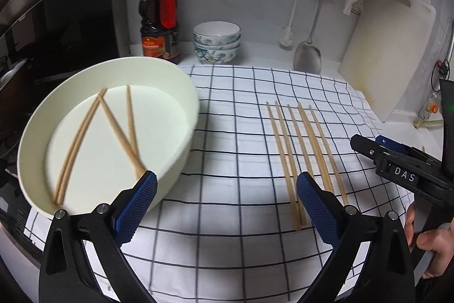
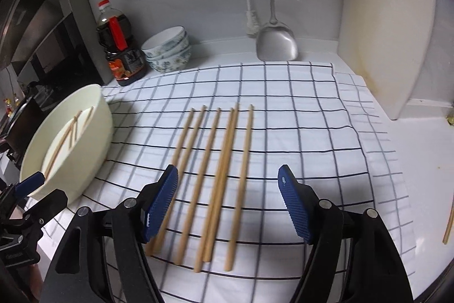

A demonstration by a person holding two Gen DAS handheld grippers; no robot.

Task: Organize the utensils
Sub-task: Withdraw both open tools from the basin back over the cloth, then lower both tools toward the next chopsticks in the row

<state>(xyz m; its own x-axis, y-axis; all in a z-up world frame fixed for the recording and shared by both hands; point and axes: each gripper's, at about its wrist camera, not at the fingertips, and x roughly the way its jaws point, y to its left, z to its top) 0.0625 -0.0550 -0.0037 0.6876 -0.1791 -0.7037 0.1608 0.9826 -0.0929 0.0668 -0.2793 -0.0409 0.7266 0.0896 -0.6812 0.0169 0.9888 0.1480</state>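
Several wooden chopsticks lie side by side on the checked cloth; they also show in the right wrist view. A cream round basin at the left holds several more chopsticks; in the right wrist view the basin sits at the left. My left gripper is open and empty, between the basin and the row. My right gripper is open and empty, just above the near ends of the row. The right gripper also shows in the left wrist view.
A soy sauce bottle and stacked patterned bowls stand at the back. A metal spatula and a brush hang on the wall. A white cutting board leans at the right. One stray chopstick lies off the cloth at far right.
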